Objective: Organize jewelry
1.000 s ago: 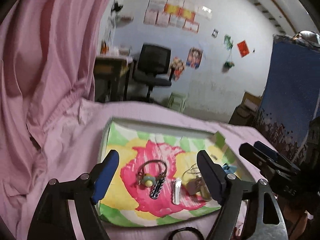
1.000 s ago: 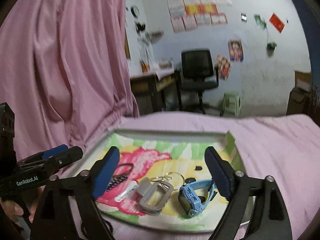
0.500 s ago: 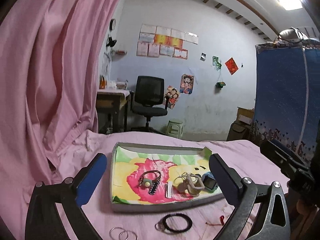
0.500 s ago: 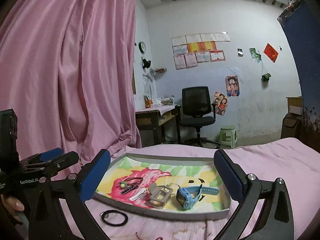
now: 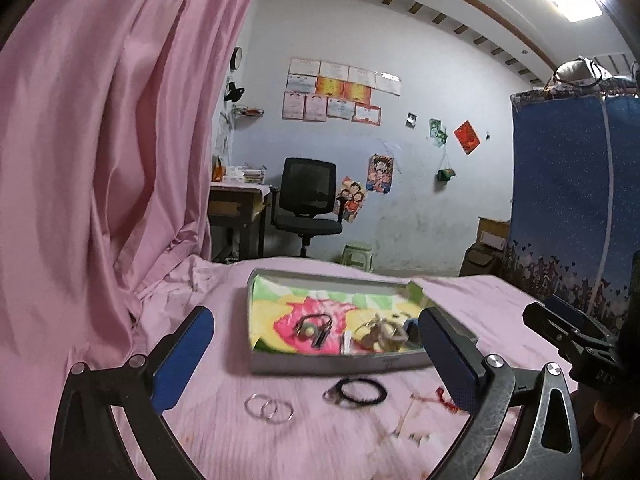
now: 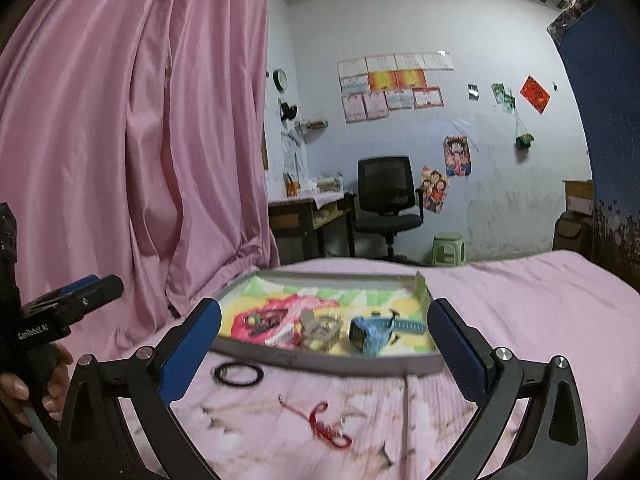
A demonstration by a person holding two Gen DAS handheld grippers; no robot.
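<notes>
A grey tray [image 5: 320,361] [image 6: 320,362] with a bright flower lining lies on the pink bedsheet. In it are a dark hair tie with a bead [image 5: 314,326], a beige case with key rings [image 6: 322,330] and a blue watch [image 6: 370,333]. On the sheet in front lie a black bracelet [image 5: 358,392] [image 6: 238,374], two silver rings [image 5: 268,407] and a red string bracelet [image 6: 324,426] [image 5: 446,396]. My left gripper [image 5: 316,352] is open and empty, back from the tray. My right gripper [image 6: 324,346] is also open and empty.
A pink curtain [image 5: 100,160] hangs close on the left. A blue fabric wardrobe [image 5: 572,208] stands at the right. Past the bed are a desk [image 6: 308,212], a black office chair [image 6: 388,200] and a green stool [image 6: 448,246]. A person's hand [image 6: 24,384] holds the left gripper.
Both grippers have pulled back and up from the tray. The black bracelet, silver rings and red string on the sheet have come into view. Both stay open.
</notes>
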